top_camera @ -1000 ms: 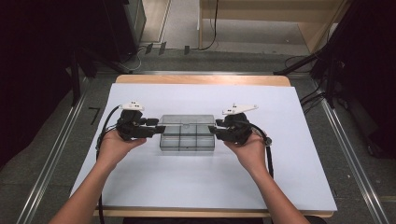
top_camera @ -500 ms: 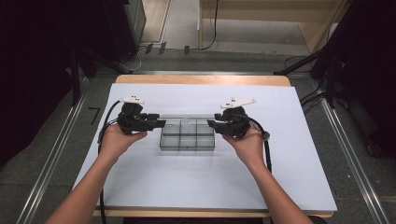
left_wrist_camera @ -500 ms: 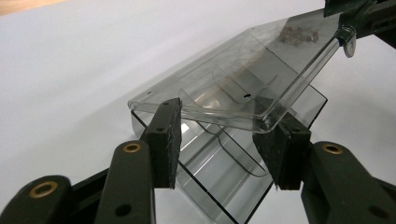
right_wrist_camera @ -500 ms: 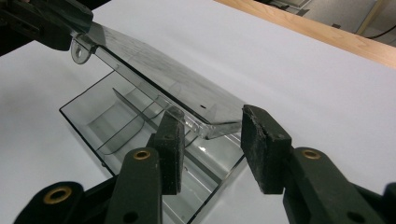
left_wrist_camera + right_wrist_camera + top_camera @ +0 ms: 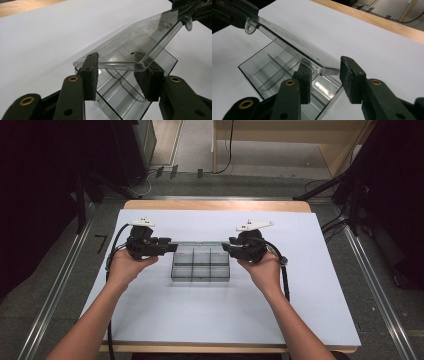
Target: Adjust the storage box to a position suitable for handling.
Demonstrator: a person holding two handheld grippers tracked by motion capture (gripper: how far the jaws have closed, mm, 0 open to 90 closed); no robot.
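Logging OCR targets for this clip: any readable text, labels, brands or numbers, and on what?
None readable.
Clear box and its raised lid: no print or label to see.
Grey plates on the left gripper and right gripper: small dark marks, too small to read.
White sheet and table: blank.
Floor left of the table: one black L-shaped mark, a sign, not text.

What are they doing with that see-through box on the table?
A person with a gripper in each hand is working the clear lid of a divided plastic box on a white table. The lid is raised above the box, which shows empty compartments. The left gripper has just been closing on one end of the lid, and the right gripper sits around the other end.
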